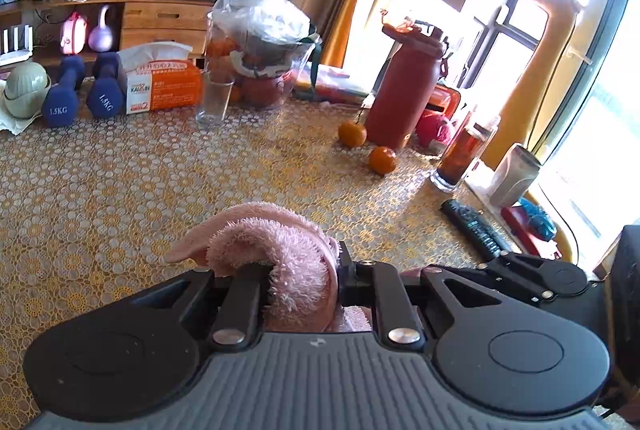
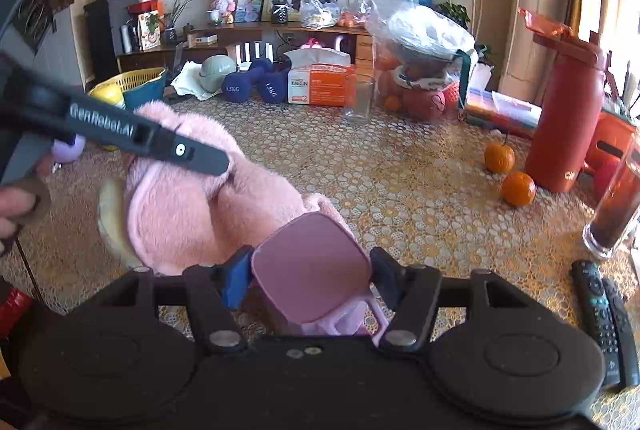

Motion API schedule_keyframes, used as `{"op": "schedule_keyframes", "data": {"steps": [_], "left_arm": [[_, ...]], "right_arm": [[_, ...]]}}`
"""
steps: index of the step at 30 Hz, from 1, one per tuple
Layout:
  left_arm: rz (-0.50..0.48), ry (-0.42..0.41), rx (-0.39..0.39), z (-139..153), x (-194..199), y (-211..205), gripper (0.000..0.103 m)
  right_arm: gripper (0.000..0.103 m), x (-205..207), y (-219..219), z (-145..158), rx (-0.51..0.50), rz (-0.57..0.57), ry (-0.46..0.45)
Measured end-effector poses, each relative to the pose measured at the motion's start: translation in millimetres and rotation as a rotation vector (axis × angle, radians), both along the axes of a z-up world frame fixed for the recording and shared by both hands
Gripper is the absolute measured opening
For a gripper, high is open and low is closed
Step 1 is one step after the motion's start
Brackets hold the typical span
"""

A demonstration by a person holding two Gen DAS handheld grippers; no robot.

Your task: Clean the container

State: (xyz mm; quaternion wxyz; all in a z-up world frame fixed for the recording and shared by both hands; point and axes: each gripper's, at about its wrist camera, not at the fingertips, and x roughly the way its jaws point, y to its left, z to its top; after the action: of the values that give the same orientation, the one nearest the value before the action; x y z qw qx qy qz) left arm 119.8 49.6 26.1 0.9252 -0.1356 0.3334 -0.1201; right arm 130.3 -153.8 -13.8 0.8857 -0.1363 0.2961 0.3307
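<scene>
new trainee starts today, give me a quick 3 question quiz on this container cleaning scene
1. True or false: the left gripper is shut on the pink cloth.
2. What does the right gripper hold? A) glass B) pink container C) remote
3. How many loose oranges lie on the table beside the red bottle?

Key: 1 true; 2 B; 3 two, one behind the other.

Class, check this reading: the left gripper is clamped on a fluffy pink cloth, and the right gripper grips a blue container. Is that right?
One error: the container in the right gripper is pink, as the right wrist view shows. The left gripper does clamp the fluffy pink cloth.
</scene>
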Motion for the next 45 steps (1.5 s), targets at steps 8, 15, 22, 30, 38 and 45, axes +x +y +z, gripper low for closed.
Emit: {"op": "schedule_keyframes", "data": {"steps": [8,15,22,30,38,45], "left_arm": [[-0.090,-0.140,-0.071,45,2,-36,0.016],[-0.107,-0.084,0.009,12,28,-71,0.016],[-0.034,-0.005,0.037,-23,44,-54,0.016],[0.017,0.040,0.043,-44,62,-39,0.016],[0.077,0.077,0.094,-63,78,-24,0.016],[0.056,0.132,0.217,-88,74,-18,0.015]], "right_arm": [[0.062,-7,12,1,-0.056,0.043,-0.047],[0.062,-7,12,1,-0.056,0.057,-0.048],[0.062,-13,11,0,-0.067,0.093,-0.079],[0.062,-4,5,1,-0.031,0.070,-0.049],[0.062,1,1,-3,-0.026,0.051,-0.040],[0.062,6,-2,-3,-0.017,0.063,-0.027]]}}
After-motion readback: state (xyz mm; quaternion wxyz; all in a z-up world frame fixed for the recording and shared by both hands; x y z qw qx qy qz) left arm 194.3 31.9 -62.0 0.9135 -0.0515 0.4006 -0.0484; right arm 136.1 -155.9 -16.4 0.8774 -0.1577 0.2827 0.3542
